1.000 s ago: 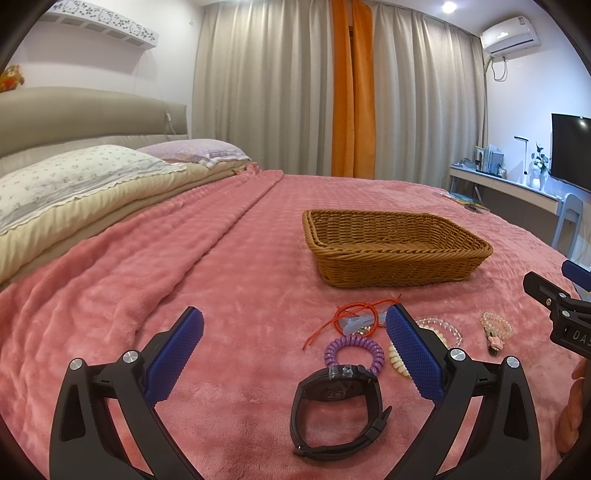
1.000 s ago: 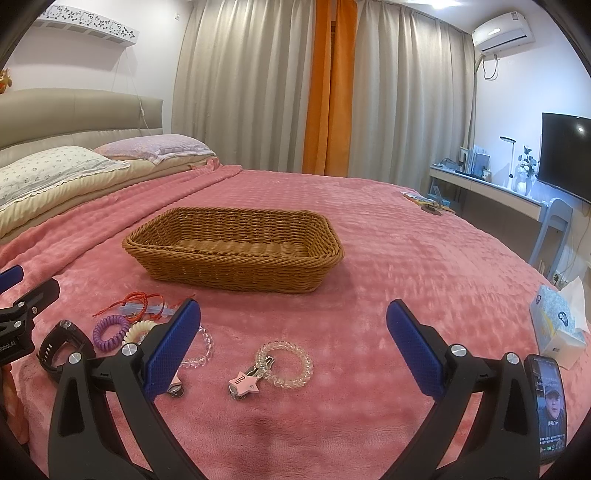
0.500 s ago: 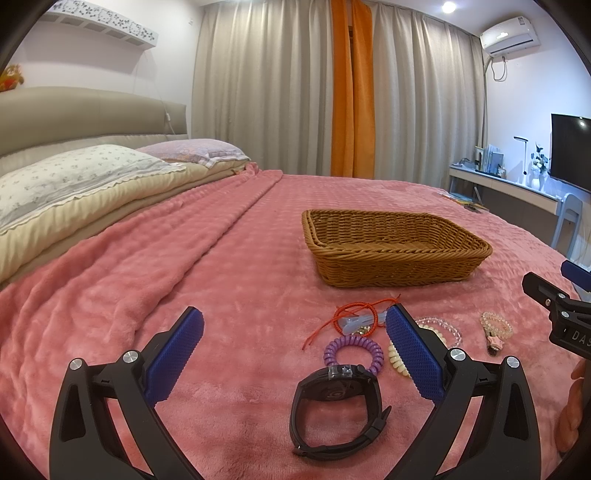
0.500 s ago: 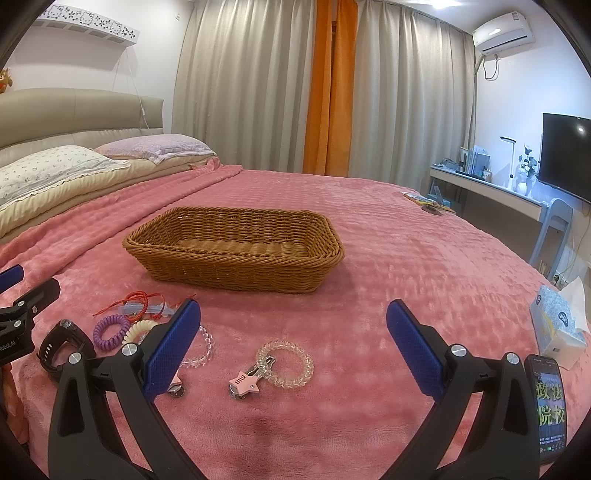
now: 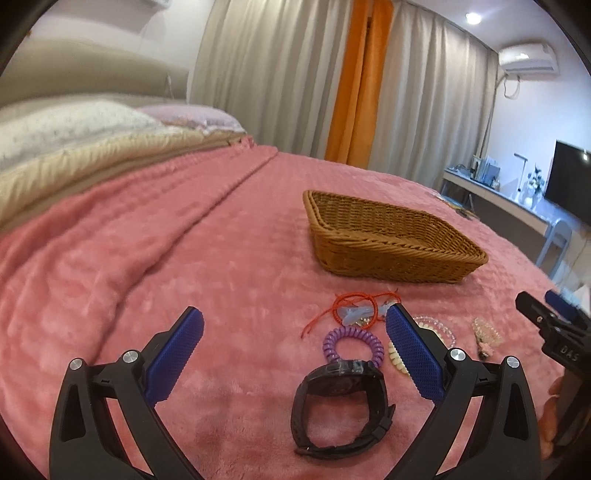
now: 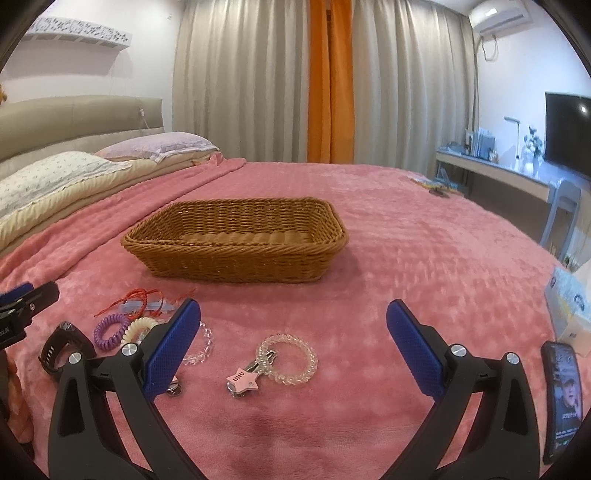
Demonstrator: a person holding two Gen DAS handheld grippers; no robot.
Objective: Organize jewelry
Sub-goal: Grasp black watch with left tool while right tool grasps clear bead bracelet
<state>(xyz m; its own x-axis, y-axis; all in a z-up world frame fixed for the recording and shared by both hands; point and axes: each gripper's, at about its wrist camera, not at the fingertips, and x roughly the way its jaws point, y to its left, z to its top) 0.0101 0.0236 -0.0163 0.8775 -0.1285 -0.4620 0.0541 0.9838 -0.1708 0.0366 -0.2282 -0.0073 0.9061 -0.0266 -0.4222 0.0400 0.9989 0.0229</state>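
Partly hidden by wide-spread, empty left fingers (image 5: 410,354), beaded bracelet (image 5: 437,326); right fingers (image 6: 412,345) likewise.

Home bedroom: pink plush bedspread (image 6: 424,258) mid-frame, floral pillows (image 6: 51,177) far left, beige floor-length curtains (image 6: 240,81) behind, wall air conditioner (image 6: 498,16) upper right.

Under your tools lies a plush, matt pink fleece blanket (image 6: 424,258). The basket (image 6: 236,254) is rough woven wicker. Your watch (image 5: 341,406) looks like matt black rubber, the purple coil hair tie (image 5: 352,345) smooth plastic. The clear beaded bracelet (image 6: 291,356) glints glassy; its pink star charm (image 6: 242,378) is glossy. Each gripper (image 6: 293,350) has textured blue pads (image 6: 171,350) and matt black plastic arms.
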